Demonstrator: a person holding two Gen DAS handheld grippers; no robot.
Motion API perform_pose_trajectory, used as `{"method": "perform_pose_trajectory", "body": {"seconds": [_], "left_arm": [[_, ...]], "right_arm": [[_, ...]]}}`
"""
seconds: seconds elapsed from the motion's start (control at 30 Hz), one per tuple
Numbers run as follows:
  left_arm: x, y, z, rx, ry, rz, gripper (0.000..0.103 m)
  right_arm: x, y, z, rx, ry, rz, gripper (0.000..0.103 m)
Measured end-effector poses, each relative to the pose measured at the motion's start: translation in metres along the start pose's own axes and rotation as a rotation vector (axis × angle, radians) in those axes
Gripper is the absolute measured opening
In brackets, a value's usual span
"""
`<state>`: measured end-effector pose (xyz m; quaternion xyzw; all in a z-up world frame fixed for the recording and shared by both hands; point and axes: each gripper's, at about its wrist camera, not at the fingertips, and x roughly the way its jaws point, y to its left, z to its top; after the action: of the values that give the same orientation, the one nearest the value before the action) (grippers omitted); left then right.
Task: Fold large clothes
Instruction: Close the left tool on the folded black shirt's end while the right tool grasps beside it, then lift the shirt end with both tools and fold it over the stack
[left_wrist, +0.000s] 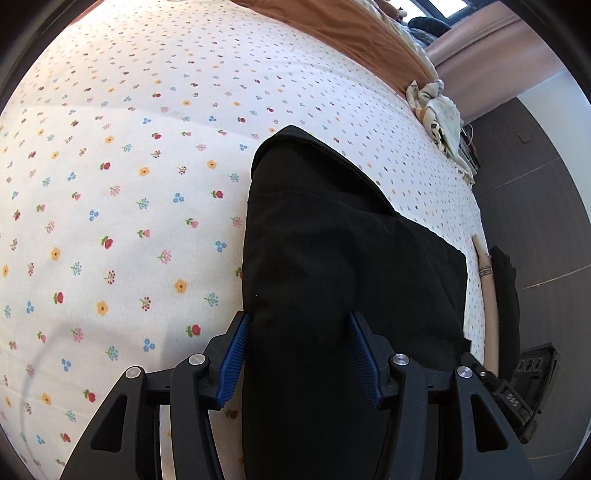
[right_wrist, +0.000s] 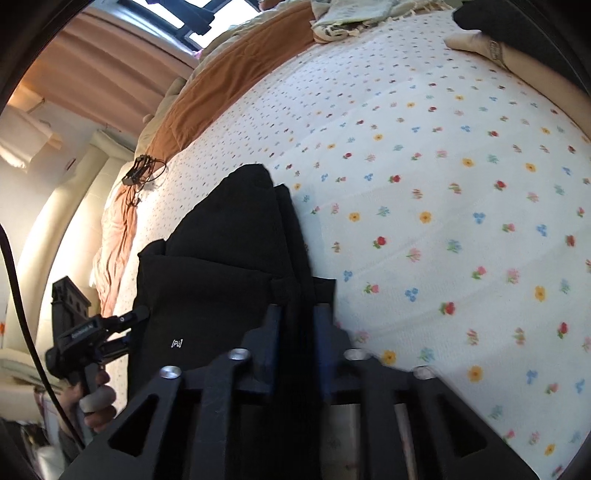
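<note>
A black garment (left_wrist: 332, 258) lies on the flowered bed sheet (left_wrist: 129, 184), partly folded, with a small white label (right_wrist: 176, 343). My left gripper (left_wrist: 299, 321) stands open with its blue pads (left_wrist: 236, 354) on either side of the garment's near edge; the cloth runs between the jaws. My right gripper (right_wrist: 297, 314) is shut on a bunched fold of the black garment (right_wrist: 229, 258), at its right edge. The left gripper also shows in the right wrist view (right_wrist: 136, 314), held by a hand at the garment's left edge.
An orange blanket (left_wrist: 332, 33) lies along the far side of the bed. Crumpled pale cloth (left_wrist: 439, 110) sits at the bed's right edge, next to dark floor (left_wrist: 535, 203). Black cables (right_wrist: 142, 173) lie on the sheet. Curtains (right_wrist: 92, 74) hang beyond.
</note>
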<state>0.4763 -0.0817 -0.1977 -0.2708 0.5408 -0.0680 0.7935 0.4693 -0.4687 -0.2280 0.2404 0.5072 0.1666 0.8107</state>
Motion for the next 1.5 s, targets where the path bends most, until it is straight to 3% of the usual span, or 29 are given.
{"method": "perform_pose_trajectory", "body": {"seconds": [0.03, 0.07, 0.2, 0.33, 0.7, 0.8, 0.87, 0.97, 1.03, 1.23, 1.5], "left_arm": [[-0.001, 0.001, -0.001, 0.003, -0.003, -0.002, 0.055], [-0.002, 0.001, -0.002, 0.005, -0.007, -0.002, 0.055], [-0.006, 0.005, -0.010, 0.006, -0.011, -0.010, 0.055], [-0.012, 0.011, -0.023, -0.014, 0.000, -0.042, 0.055], [-0.017, 0.021, -0.037, -0.016, 0.015, -0.082, 0.055], [-0.010, 0.024, -0.036, -0.022, 0.006, -0.096, 0.055], [-0.009, 0.026, -0.036, -0.038, 0.003, -0.108, 0.054], [-0.013, 0.021, -0.036, -0.032, -0.002, -0.105, 0.047], [-0.018, 0.017, -0.037, -0.014, -0.009, -0.098, 0.041], [-0.038, 0.006, -0.039, 0.019, -0.027, -0.119, 0.028], [-0.081, -0.011, -0.051, 0.040, -0.088, -0.182, 0.026]], "right_arm": [[-0.005, -0.004, -0.001, 0.007, -0.008, 0.004, 0.061], [-0.007, -0.008, -0.002, 0.016, -0.005, 0.029, 0.061], [-0.001, -0.026, -0.009, 0.085, 0.072, 0.163, 0.061], [0.009, -0.026, -0.013, 0.092, 0.116, 0.241, 0.061], [0.061, -0.008, 0.013, 0.090, 0.206, 0.369, 0.060], [0.063, -0.010, 0.013, 0.091, 0.220, 0.380, 0.052], [0.062, -0.018, 0.012, 0.121, 0.226, 0.407, 0.038], [0.059, -0.027, 0.012, 0.170, 0.215, 0.473, 0.022], [0.051, -0.019, 0.011, 0.129, 0.183, 0.469, 0.018], [0.021, 0.012, 0.011, 0.028, 0.125, 0.430, 0.014], [-0.027, 0.029, 0.009, -0.015, 0.070, 0.437, 0.014]]}}
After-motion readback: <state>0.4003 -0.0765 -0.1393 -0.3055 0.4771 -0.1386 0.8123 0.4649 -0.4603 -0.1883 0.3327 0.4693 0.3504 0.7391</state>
